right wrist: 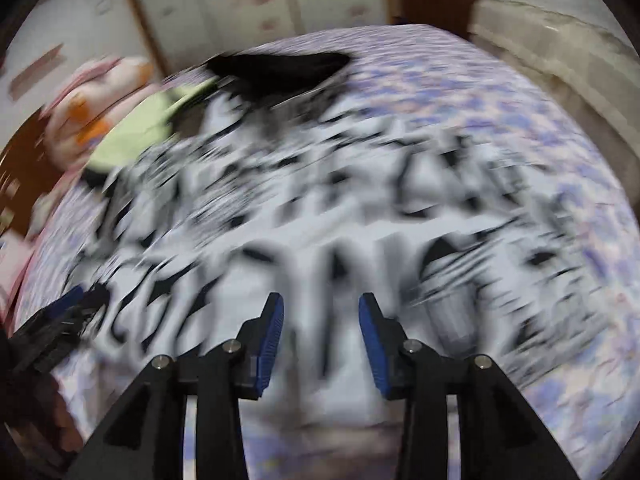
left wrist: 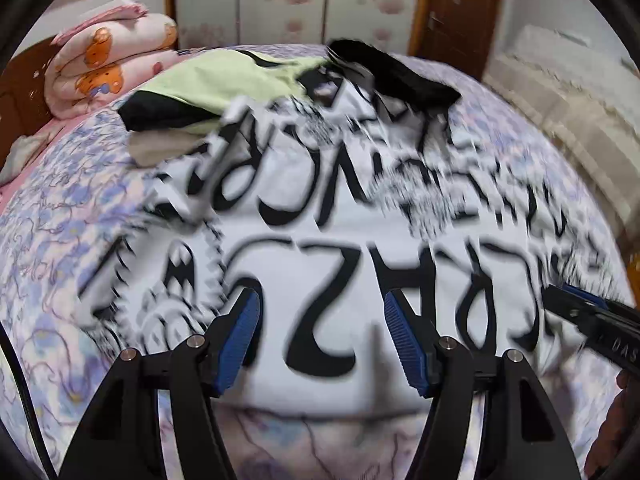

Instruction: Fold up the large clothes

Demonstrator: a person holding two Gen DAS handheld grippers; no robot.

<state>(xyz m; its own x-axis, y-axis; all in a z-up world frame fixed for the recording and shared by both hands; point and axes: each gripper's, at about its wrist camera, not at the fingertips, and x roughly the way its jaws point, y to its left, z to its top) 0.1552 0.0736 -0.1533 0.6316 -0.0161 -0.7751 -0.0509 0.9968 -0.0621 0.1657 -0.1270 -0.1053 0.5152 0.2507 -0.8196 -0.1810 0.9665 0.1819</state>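
Left gripper (left wrist: pixel 320 336): 2 blue pads spread, nothing between them, above the near hem of the white printed garment (left wrist: pixel 340 216). Right gripper (right wrist: pixel 321 336): jaws apart, empty, over the same hem; view blurred. Garment: flat on floral bedspread (left wrist: pixel 60 240), bare cover along near, left and right edges. Far edge crowded by green-black clothing (left wrist: pixel 224 76), black item (left wrist: pixel 400 68), folded quilt (left wrist: pixel 108 56).

A white shirt (left wrist: pixel 340 208) with big black lettering lies spread across the middle of the bed (left wrist: pixel 60 248), rumpled along its far edge, its near hem close to the bed's near edge.
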